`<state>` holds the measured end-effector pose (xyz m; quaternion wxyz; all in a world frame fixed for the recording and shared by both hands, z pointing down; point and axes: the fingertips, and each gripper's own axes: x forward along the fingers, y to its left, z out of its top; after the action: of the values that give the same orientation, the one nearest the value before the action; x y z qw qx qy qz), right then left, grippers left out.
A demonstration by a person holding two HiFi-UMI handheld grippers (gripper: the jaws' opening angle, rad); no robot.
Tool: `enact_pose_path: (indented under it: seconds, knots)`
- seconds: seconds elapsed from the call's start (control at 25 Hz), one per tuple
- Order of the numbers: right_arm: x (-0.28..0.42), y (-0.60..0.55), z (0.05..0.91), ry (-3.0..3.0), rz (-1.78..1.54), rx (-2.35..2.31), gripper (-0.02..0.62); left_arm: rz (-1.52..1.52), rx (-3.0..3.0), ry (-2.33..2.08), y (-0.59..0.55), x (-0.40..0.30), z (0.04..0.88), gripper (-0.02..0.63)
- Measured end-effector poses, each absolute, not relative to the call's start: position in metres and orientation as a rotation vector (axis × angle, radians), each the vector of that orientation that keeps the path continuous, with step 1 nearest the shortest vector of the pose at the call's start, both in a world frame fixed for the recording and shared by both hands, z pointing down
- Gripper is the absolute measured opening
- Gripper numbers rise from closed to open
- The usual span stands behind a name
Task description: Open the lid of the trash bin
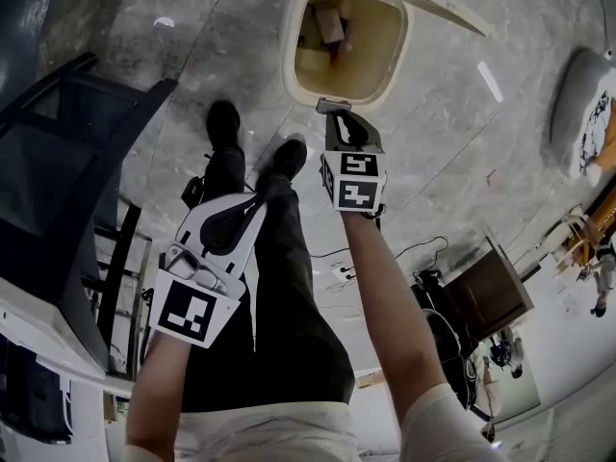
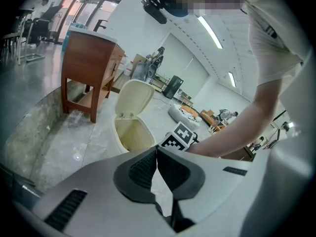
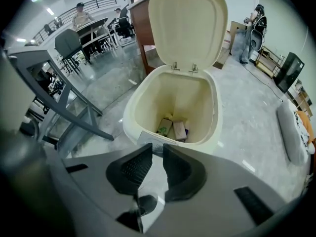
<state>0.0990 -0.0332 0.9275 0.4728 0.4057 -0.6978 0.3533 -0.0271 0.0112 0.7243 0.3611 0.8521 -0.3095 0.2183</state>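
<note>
Lid [image 3: 187,28] of cream plastic stands straight up at the back of the cream plastic trash bin [image 3: 129,115], just ahead of the right gripper [image 3: 157,150], whose jaws sit a little apart, holding nothing. The left gripper [image 2: 157,153], pinched together and empty, is farther away.

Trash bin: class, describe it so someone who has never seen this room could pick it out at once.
On the grey marble floor, beside the brown wooden table, stands the trash bin. It is the only cream plastic tub here, its hinged lid standing upright and open over a few small boxes inside.
</note>
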Motion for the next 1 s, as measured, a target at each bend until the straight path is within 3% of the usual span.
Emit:
enact_pose_path:
  seconds: [0.44,1.0]
  knots:
    - [0.11,-0.053,0.886,-1.768,0.799,0.956,0.081,0.494,2.125,-0.898,-0.012,-0.038,0.694,0.018]
    - [0.132,-0.064,0.751,-1.892,0.764,0.985,0.071,0.422,2.19,-0.956,-0.011,-0.027,0.607,0.018]
